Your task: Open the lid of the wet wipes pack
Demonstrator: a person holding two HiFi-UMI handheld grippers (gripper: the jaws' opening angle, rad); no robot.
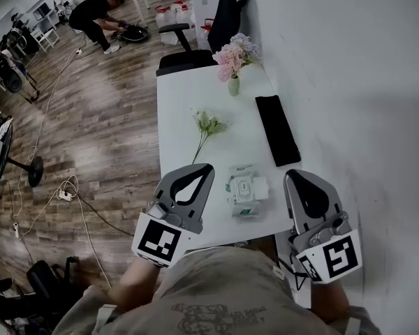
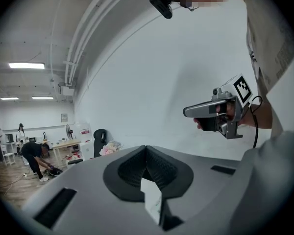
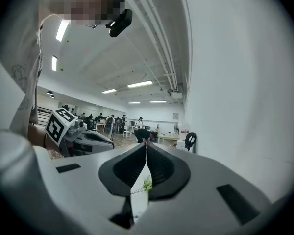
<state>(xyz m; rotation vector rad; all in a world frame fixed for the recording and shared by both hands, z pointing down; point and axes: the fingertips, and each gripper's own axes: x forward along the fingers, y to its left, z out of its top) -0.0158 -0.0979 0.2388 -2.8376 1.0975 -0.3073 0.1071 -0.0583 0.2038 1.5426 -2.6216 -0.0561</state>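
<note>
The wet wipes pack (image 1: 246,192) is soft plastic film. The table (image 1: 181,124) is smooth matt white and the floor (image 1: 105,117) is sheeny wood plank. The left gripper (image 1: 209,167) and right gripper (image 1: 291,174) are matt grey plastic with ribbed black pads (image 2: 161,168).

The right gripper (image 3: 146,146) is seen with its jaws pressed together at the tips, and nothing is caught between them. Through the gap below the tips, a green flower sprig (image 3: 146,184) is glimpsed on a white table (image 3: 137,203). The left gripper (image 3: 105,142) is held at left.
</note>
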